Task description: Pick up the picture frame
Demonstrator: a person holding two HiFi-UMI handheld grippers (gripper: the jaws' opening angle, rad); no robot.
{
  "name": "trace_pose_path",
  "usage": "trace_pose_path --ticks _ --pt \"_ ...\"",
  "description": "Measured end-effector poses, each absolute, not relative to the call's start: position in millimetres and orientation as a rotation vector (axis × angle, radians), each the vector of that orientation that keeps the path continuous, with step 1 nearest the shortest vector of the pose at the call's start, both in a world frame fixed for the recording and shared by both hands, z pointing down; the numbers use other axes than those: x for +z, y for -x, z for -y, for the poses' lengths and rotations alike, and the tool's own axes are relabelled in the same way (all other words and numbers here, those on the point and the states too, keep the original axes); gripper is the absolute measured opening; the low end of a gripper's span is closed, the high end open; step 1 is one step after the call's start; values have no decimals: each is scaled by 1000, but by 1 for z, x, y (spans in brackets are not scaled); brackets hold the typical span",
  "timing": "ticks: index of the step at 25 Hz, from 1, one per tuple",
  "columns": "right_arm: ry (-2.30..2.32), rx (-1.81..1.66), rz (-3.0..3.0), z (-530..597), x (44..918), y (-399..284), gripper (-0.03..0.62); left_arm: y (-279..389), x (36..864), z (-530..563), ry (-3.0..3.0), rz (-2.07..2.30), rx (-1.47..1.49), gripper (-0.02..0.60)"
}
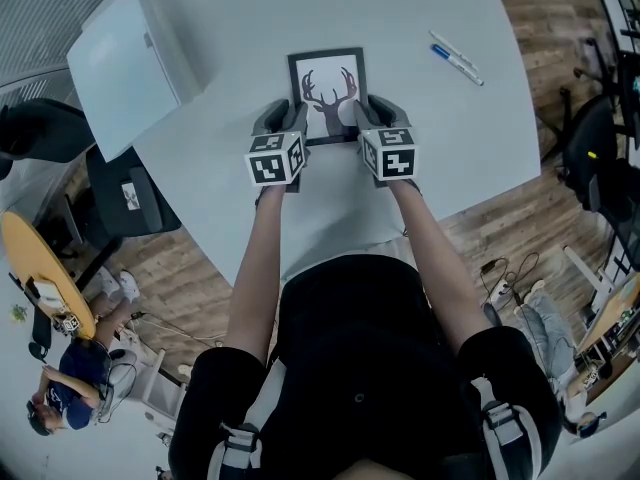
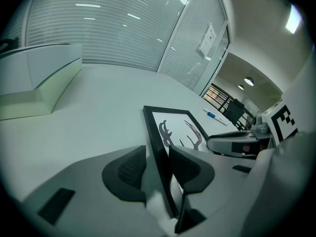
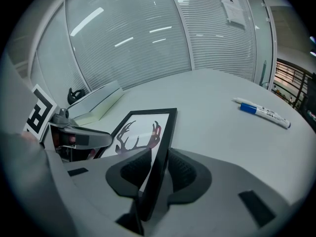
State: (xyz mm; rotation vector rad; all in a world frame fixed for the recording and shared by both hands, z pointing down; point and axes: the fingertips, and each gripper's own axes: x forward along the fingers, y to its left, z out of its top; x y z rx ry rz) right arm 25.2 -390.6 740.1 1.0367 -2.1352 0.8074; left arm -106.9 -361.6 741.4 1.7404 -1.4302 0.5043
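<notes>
The picture frame, black-edged with a dark antler print, lies on the white table. My left gripper straddles its left edge and my right gripper its right edge. In the left gripper view the frame runs between the jaws of the left gripper; the inner pad is against it, while a slim gap shows at the outer pad. In the right gripper view the frame's black edge stands between the jaws of the right gripper, and both pads lie against it.
A white open box sits at the table's far left. Two marker pens lie at the far right. Dark chairs stand left of the table, another person is on the floor side at lower left.
</notes>
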Motion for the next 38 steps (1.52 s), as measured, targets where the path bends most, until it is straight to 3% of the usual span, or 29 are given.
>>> trace_pose_path --ticks 3,5,21,38 --pt "-1041 807 2139 391 740 -25 121 105 741 362 -1749 1424 510 148" --pt "-1043 807 2141 391 740 -25 120 101 740 362 -1755 1419 507 106" --pt "-1049 857 2127 386 733 -31 98 97 728 357 -1744 1421 479 95" --pt "-1200 721 2227 341 641 -41 97 90 640 317 -1874 1462 345 94"
